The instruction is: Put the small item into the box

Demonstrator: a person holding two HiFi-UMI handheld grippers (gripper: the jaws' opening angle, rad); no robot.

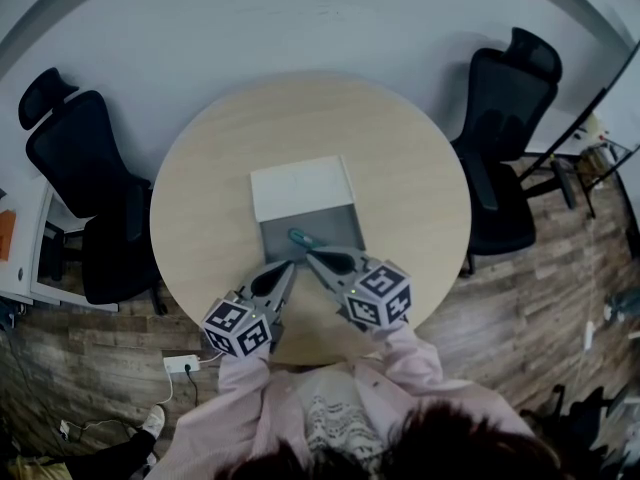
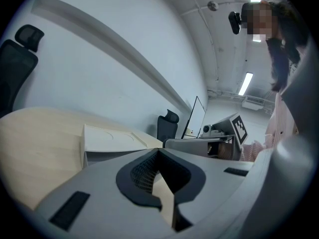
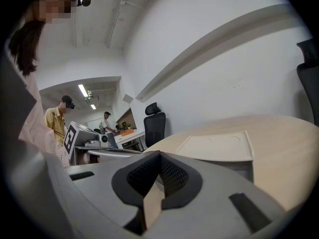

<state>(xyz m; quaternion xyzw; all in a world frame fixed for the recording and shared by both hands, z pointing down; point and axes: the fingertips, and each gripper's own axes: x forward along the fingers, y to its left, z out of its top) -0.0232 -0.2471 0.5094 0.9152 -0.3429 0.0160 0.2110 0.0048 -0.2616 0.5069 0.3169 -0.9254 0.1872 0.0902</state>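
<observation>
- Both tongs clenched and empty: left tongs (image 1: pixel 288 265) and right tongs (image 1: pixel 312 257) have their jaws together with nothing between them. The tips sit side by side at the box's 6 o'clock edge.
- Small item (image 1: pixel 300 237): teal, slim, elongated, smooth-looking. It lies at 12 o'clock from my tips, on the grey part of the box (image 1: pixel 340 230) near its 6 o'clock edge.
- I judge it already inside, though I cannot tell a floor from a rim there.
- Step in hand, as I read it: placement done, tongs let go.
- Next move calls for backing both tongs toward 6 o'clock without brushing the item. If it sits on the rim, nudge it toward 12.
- Box: square and rigid. At its 12 o'clock half is a matte white panel (image 1: pixel 300 188) with a raised lip and a shallow moulded circle.
- Worktop (image 1: pixel 220 168): round, pale wood grain, smooth.
</observation>
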